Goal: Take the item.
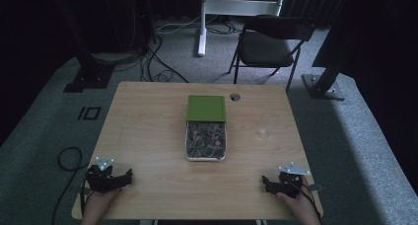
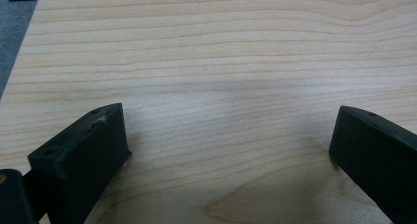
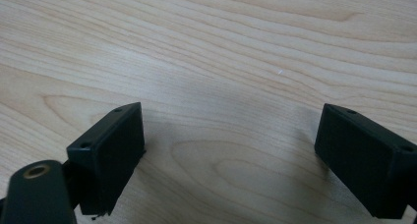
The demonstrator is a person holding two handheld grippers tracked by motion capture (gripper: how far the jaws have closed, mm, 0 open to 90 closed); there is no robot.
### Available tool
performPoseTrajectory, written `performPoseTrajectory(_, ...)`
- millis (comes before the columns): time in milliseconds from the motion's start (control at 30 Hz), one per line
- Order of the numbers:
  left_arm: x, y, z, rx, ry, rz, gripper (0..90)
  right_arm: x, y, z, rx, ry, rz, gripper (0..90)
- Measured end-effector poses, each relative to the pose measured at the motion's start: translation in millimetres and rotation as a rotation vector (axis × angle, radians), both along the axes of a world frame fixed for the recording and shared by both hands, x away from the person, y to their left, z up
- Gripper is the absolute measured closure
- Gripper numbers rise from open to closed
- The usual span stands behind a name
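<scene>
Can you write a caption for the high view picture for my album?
Two open claws wait on a wooden table near a green-lidded box.

High view overlooks the table (image 1: 148,136); both gripper views skim its wood closely.

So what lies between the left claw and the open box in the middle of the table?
Nothing: in the high view, bare wood of the table runs from the left claw to the box. The left gripper view shows bare tabletop ahead too.

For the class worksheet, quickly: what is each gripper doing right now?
Left gripper: open, holding nothing, jaws spread over bare table.
Right gripper: open, holding nothing, jaws spread over bare table.
</scene>
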State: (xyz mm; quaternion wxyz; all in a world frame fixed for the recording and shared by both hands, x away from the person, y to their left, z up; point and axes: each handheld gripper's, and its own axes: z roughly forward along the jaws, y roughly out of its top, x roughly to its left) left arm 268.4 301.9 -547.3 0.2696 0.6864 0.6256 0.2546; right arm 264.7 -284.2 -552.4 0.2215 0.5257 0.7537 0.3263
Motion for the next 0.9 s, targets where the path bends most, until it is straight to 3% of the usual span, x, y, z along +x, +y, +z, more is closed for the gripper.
performPoseTrajectory(900,-0.1,0.7,-0.1,0.000,-0.001,-0.005,1.6,1.7,-0.3,3.3,0.004,-0.001,0.004,11.5)
